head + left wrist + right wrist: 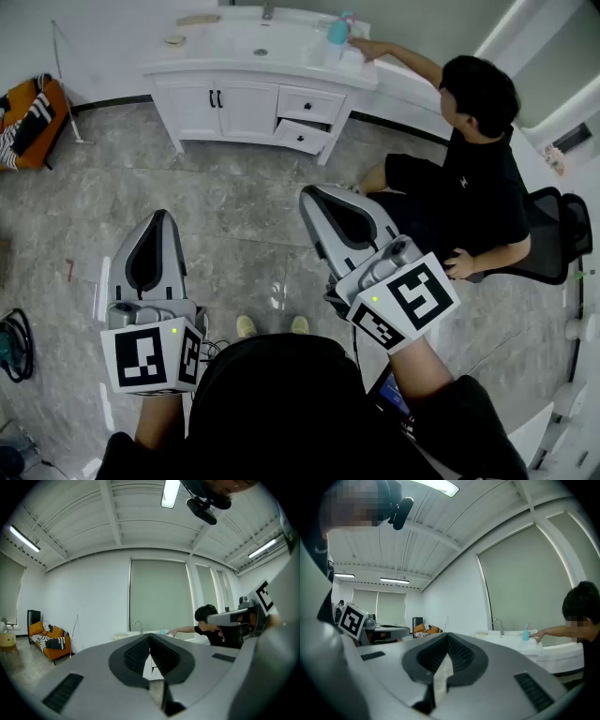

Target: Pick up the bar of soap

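Both grippers are empty, jaws pressed together at the tips. The left gripper (161, 216) and right gripper (310, 193) point level above the floor, well apart from the white vanity (234, 58). To do the approach well, I would step up to the counter, spread one gripper's jaws before reaching, and come in across the bar's narrow sides. That path should stay clear of the seated person (473, 178), whose hand reaches beside the blue bottle (337, 33). The bar of soap (175, 40) is probably the small pale oval at the counter's left end, but a tan shape (199, 19) behind it is just as uncertain — both too small to tell.
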